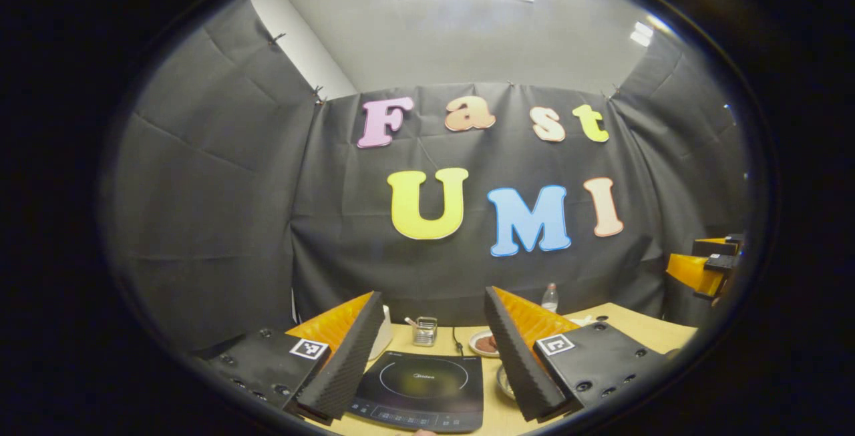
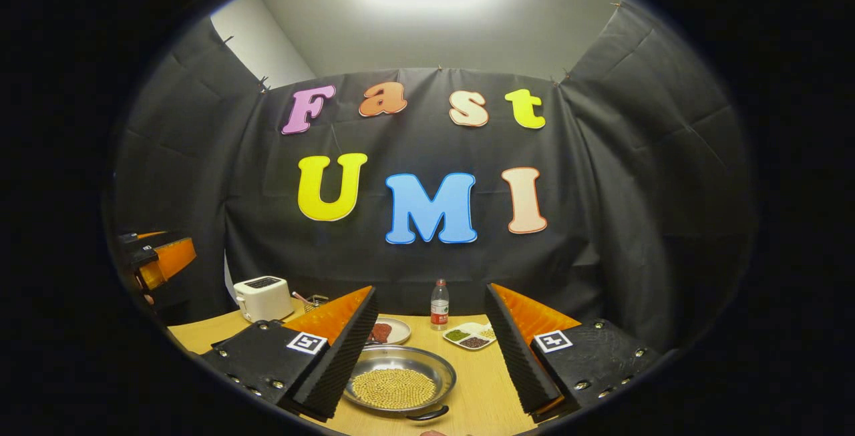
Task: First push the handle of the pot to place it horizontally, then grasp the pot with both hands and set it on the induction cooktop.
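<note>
A black induction cooktop [image 1: 422, 388] lies flat on the wooden table between the fingers of my left gripper [image 1: 427, 356], which stands open above it with nothing held. In the right gripper view a shallow steel pot [image 2: 399, 377] full of small yellow beans sits on the table, a dark handle [image 2: 427, 414] at its near rim. My right gripper [image 2: 427, 356] is open, its fingers spread to either side of the pot without touching it. The rim of the pot [image 1: 505, 382] peeks out to the right of the cooktop. The other gripper [image 2: 157, 259] shows at the far left.
Behind the pot stand a water bottle [image 2: 439, 304], a plate with something red [image 2: 387, 332] and a divided dish of spices [image 2: 473, 336]. A white toaster [image 2: 263, 297] sits at the back left, a small wire basket [image 1: 425, 330] behind the cooktop.
</note>
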`<state>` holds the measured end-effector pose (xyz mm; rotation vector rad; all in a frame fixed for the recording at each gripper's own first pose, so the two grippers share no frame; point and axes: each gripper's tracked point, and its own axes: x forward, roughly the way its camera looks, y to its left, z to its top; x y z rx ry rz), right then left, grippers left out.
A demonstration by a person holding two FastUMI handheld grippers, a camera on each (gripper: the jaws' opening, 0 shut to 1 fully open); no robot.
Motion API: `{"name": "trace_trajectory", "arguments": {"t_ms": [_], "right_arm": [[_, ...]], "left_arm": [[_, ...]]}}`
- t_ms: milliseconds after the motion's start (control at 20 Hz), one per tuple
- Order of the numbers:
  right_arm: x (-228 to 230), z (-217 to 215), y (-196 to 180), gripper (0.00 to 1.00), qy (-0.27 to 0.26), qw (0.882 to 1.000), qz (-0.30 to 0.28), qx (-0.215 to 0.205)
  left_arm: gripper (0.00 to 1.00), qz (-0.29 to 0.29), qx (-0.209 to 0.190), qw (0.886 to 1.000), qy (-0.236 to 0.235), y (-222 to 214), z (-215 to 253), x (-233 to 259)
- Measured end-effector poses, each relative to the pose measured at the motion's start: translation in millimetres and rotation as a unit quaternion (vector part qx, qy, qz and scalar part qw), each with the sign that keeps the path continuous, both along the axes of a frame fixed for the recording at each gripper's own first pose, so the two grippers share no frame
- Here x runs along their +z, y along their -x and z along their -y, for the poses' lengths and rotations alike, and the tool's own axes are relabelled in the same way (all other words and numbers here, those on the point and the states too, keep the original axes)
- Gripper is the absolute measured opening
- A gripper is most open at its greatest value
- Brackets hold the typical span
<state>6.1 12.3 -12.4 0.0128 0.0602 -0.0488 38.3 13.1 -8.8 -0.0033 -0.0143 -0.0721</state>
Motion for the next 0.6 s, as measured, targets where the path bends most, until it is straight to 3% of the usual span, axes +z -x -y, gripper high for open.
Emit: {"name": "trace_trajectory", "arguments": {"t_ms": [300,500,600], "right_arm": [[-0.5,-14.0,-0.9,0.97,-0.004,1.000,-0.004,0.006],[-1.7,-26.4,-0.7,0.94,0.005,1.000,-0.011,0.013],[-2.0,-32.1,1.2,0.72,0.000,1.000,-0.015,0.015]], "left_arm": [[1.00,0.006,-0.002,1.000,-0.002,-1.4,-10.1,0.3],[0.97,0.005,-0.003,1.000,0.001,-3.1,-21.6,-2.5],[0.97,0.006,-0.006,1.000,-0.003,-3.2,-27.1,-5.7]]}}
